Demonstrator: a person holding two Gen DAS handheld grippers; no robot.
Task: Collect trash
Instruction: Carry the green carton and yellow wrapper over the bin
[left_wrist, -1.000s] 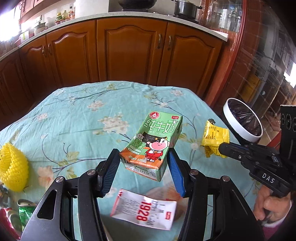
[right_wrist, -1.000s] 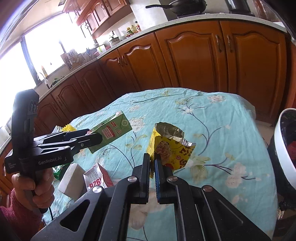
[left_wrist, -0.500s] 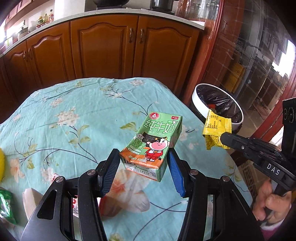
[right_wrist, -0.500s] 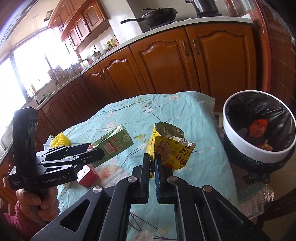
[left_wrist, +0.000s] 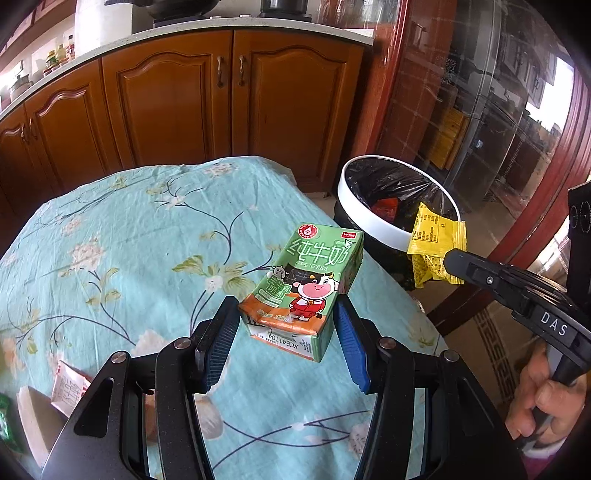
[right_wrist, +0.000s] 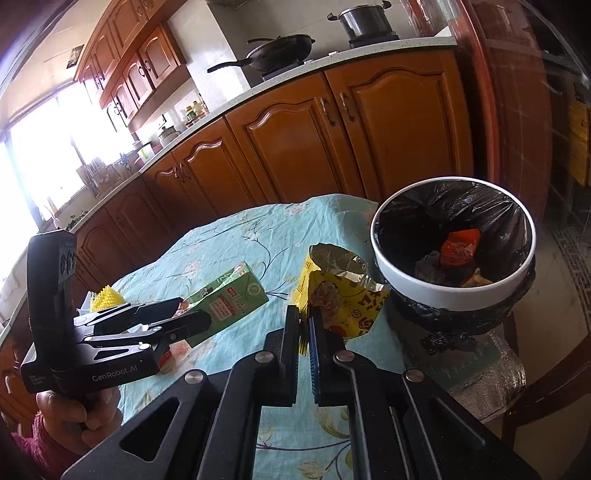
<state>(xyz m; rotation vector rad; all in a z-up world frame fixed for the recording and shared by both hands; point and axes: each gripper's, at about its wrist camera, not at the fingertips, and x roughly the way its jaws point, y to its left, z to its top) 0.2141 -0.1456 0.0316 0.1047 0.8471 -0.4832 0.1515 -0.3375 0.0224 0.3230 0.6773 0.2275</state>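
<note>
The left gripper (left_wrist: 284, 341) has its jaws about half apart, clamped on a green milk carton (left_wrist: 306, 288). The blue pads (left_wrist: 218, 345) press the carton's two sides near its lower end, and the carton tilts up and away over the table (left_wrist: 129, 236), clear of the flowered cloth. Seen from the right wrist, the same carton (right_wrist: 231, 299) sticks out past the left gripper (right_wrist: 188, 325), which a hand (right_wrist: 79, 411) in a dark red sleeve holds by its grip.

The right gripper (right_wrist: 304, 332) has its jaws nearly together, pinching the lower edge of a yellow wrapper (right_wrist: 343, 299). The wrapper stands torn open at the top with its foil lining showing. It hangs just beside the white rim of the bin (right_wrist: 447, 291), at the table's edge. From the left wrist, the wrapper (left_wrist: 436, 243) overlaps the bin's near rim (left_wrist: 384, 230), and whether it touches the rim cannot be told. The right hand (left_wrist: 543, 402) is cut off by the frame edge.

The bin has a black bag liner; a red scrap (right_wrist: 460, 247) and some greyish bits lie inside, too dark to identify. At the table's far left a yellow spiky thing (right_wrist: 105, 297) is half hidden behind the left gripper. A white packet (left_wrist: 70, 384) with red print and a green scrap (left_wrist: 5, 424) sit at the frame edge, partly covered by the gripper body and cut off.
</note>
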